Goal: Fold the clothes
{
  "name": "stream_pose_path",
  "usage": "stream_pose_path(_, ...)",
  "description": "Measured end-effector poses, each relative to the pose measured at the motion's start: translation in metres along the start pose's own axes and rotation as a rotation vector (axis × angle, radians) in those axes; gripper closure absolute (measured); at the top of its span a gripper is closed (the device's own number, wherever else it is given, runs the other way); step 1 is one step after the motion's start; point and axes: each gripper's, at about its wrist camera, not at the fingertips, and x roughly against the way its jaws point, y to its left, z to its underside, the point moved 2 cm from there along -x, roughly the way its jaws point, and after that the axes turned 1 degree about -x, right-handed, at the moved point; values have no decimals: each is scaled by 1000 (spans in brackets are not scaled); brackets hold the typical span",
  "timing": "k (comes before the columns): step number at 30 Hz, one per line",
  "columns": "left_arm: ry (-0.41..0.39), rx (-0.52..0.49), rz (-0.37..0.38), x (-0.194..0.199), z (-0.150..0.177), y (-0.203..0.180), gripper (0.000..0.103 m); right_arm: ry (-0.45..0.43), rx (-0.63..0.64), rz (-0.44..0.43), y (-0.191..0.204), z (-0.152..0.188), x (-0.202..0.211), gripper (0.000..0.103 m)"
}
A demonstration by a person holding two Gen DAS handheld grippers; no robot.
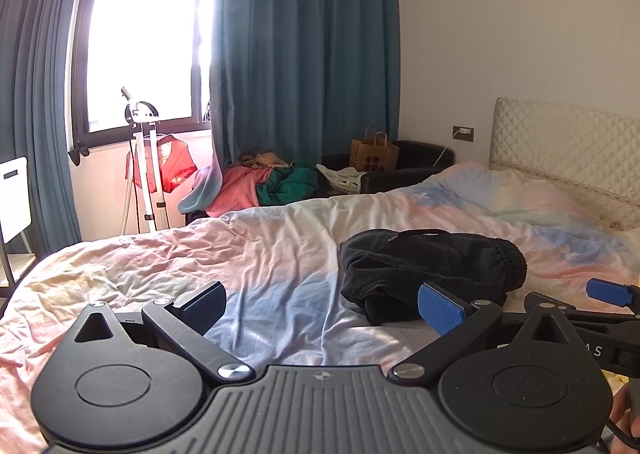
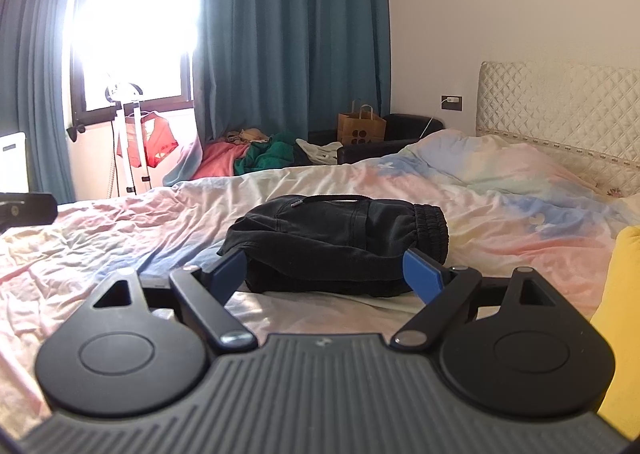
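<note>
One black garment (image 2: 340, 242) is lying bundled on one bed (image 2: 120, 222). Two grippers are showing: the left gripper (image 1: 320, 302) and the right gripper (image 2: 326, 274), each spreading two blue-padded fingers. One paper bag (image 2: 361, 130) is standing by the wall, and two teal curtains are hanging beside one window (image 2: 132, 26).

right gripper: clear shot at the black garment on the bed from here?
Probably yes. The right gripper is open, its blue pads either side of the black garment, which lies bunched on the bed sheet straight ahead. Nothing sits between them; the left gripper is off to the side.
</note>
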Motion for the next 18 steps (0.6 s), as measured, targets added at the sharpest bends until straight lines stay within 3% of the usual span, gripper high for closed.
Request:
stream_pose_path(12, 6, 0, 16, -11, 8, -6, 0, 30, -43, 12, -7, 1, -5, 16)
stream_pose_path(18, -2, -9, -13, -9, 9, -4, 0, 34, -20, 20, -3, 3, -6, 16)
